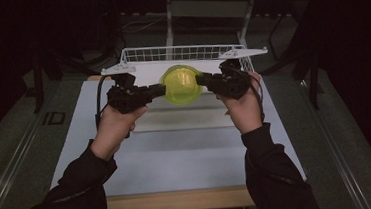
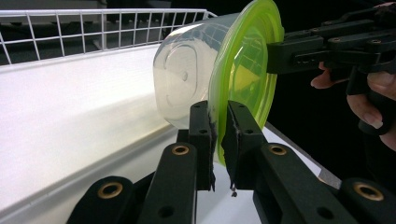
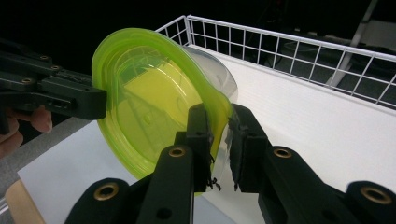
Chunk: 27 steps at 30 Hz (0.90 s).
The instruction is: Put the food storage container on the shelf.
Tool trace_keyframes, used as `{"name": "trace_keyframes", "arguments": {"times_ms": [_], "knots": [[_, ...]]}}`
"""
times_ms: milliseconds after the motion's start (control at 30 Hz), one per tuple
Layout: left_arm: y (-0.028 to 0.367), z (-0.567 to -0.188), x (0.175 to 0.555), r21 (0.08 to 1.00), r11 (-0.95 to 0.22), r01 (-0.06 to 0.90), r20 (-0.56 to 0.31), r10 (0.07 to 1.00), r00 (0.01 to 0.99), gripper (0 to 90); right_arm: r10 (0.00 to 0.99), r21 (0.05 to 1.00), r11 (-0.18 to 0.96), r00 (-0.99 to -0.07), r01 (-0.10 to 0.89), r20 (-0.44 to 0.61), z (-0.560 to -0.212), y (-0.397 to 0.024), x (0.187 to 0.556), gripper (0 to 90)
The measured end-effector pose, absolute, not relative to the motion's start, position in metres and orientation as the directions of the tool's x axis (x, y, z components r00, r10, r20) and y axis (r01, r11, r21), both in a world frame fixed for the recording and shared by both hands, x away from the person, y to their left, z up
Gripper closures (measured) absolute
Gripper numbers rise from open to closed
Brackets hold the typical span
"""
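A clear plastic container [image 1: 181, 85] with a yellow-green lid [image 2: 247, 79] hangs in the air above the white table [image 1: 177, 155], held from both sides and tipped so that the lid faces the person and the clear base points toward the white wire basket [image 1: 179, 52] at the far edge. The left gripper [image 2: 218, 140] is clamped on the lid's rim at one side, its jaws pinching the thin green edge; the right gripper [image 3: 219, 140] is clamped on the rim at the opposite side, with the green lip and the clear wall caught between its jaws. In the high view the two hands sit level with each other, the container suspended between the gripper tips just in front of the basket. Judging from this, the pick-up is done: the container is off the table and carried by a two-sided grip. What seems left is moving it on, probably over the wire rim and into the basket, then setting it down and letting go. The lid looks seated on the container, though its seal cannot be confirmed.
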<state>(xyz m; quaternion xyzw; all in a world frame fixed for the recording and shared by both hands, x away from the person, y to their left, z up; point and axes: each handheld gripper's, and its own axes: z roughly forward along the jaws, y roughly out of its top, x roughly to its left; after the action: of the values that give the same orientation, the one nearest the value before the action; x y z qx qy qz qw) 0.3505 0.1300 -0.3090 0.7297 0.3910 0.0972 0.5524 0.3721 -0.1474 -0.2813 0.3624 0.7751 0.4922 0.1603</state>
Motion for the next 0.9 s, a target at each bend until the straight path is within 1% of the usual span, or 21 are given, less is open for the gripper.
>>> {"name": "trace_keyframes", "arguments": {"times_ms": [200, 333, 467, 667, 733, 900], "knots": [[0.13, -0.307, 0.365, 0.879, -0.071, 0.471, -0.302, 0.681, 0.667, 82.1, 0.722, 0.866, 0.257, -0.681, 0.429, 0.123, -0.276, -0.146, 0.39, 79.3], [0.13, -0.305, 0.371, 0.886, -0.076, 0.457, -0.288, 0.682, 0.673, 81.4, 0.71, 0.861, 0.248, -0.688, 0.444, 0.15, -0.274, -0.149, 0.399, 79.4], [0.127, -0.305, 0.38, 0.878, -0.082, 0.471, -0.291, 0.689, 0.663, 80.8, 0.711, 0.842, 0.25, -0.681, 0.478, 0.175, -0.273, -0.15, 0.409, 79.4], [0.124, -0.306, 0.391, 0.886, -0.08, 0.456, -0.275, 0.701, 0.658, 79.1, 0.707, 0.814, 0.238, -0.669, 0.53, 0.228, -0.273, -0.151, 0.426, 79.5], [0.123, -0.306, 0.394, 0.888, -0.088, 0.451, -0.263, 0.707, 0.656, 75.6, 0.704, 0.805, 0.232, -0.666, 0.545, 0.248, -0.273, -0.151, 0.43, 79.5], [0.123, -0.312, 0.401, 0.889, -0.095, 0.449, -0.256, 0.71, 0.657, 75.5, 0.703, 0.774, 0.234, -0.652, 0.588, 0.283, -0.277, -0.151, 0.442, 79.6]]}}
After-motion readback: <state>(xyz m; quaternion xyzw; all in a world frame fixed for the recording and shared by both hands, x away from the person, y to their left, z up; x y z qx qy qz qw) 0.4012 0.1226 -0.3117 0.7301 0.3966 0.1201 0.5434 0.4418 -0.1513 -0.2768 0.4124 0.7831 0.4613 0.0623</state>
